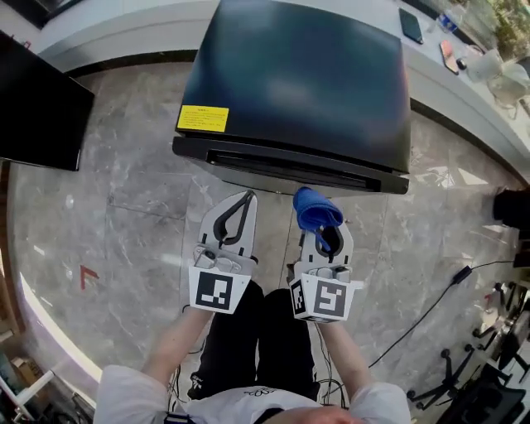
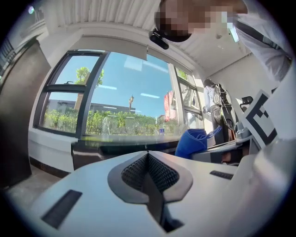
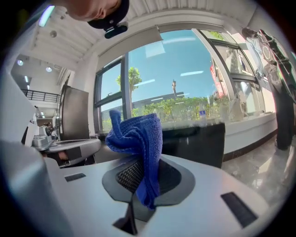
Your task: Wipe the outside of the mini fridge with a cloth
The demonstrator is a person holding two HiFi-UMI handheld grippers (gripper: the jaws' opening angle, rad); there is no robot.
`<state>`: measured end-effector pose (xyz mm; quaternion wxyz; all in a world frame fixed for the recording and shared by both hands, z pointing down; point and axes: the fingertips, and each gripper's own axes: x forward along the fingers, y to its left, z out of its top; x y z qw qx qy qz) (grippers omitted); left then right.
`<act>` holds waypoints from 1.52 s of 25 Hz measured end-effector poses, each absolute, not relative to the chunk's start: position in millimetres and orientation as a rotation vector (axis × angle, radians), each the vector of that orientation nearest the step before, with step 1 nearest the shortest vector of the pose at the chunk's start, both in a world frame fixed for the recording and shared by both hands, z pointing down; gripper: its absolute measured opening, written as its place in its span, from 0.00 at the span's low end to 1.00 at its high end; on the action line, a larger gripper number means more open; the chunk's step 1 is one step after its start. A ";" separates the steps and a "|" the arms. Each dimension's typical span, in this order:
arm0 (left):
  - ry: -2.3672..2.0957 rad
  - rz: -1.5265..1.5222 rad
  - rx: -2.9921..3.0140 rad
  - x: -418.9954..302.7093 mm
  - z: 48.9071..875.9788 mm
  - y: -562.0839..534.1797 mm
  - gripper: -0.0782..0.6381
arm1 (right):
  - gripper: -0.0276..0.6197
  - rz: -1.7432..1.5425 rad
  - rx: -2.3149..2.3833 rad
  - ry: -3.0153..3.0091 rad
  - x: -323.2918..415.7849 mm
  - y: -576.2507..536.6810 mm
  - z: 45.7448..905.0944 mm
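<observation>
The black mini fridge (image 1: 298, 83) stands on the marble floor just ahead of me, seen from above, with a yellow sticker (image 1: 203, 118) on its top. My left gripper (image 1: 247, 197) is shut with nothing in it, its tips close to the fridge's front edge. My right gripper (image 1: 325, 228) is shut on a blue cloth (image 1: 316, 209), which bunches up above the jaws a little short of the fridge front. The right gripper view shows the cloth (image 3: 138, 139) pinched between the pads with the fridge (image 3: 199, 139) behind it. In the left gripper view the cloth (image 2: 193, 142) appears to the right.
A dark flat panel (image 1: 41, 108) stands at the left. A white ledge (image 1: 464, 91) runs behind the fridge, with a phone (image 1: 410, 25) on it. A black cable (image 1: 431, 306) crosses the floor at the right, near chair legs (image 1: 472, 381).
</observation>
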<state>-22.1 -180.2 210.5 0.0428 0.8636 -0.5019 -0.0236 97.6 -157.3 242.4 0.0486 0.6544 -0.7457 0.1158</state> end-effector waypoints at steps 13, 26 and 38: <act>-1.680 0.045 2.678 -71.6 -286.0 -133.5 0.12 | 0.15 0.392 2.022 -2.234 91.4 -125.4 -247.5; -1.687 -0.075 2.792 -48.9 -396.7 -91.6 0.12 | 0.15 0.298 2.054 -2.337 107.4 -77.4 -360.2; -1.614 -0.027 2.765 -43.8 -363.6 -52.4 0.12 | 0.15 0.274 1.959 -2.361 85.4 -33.4 -344.8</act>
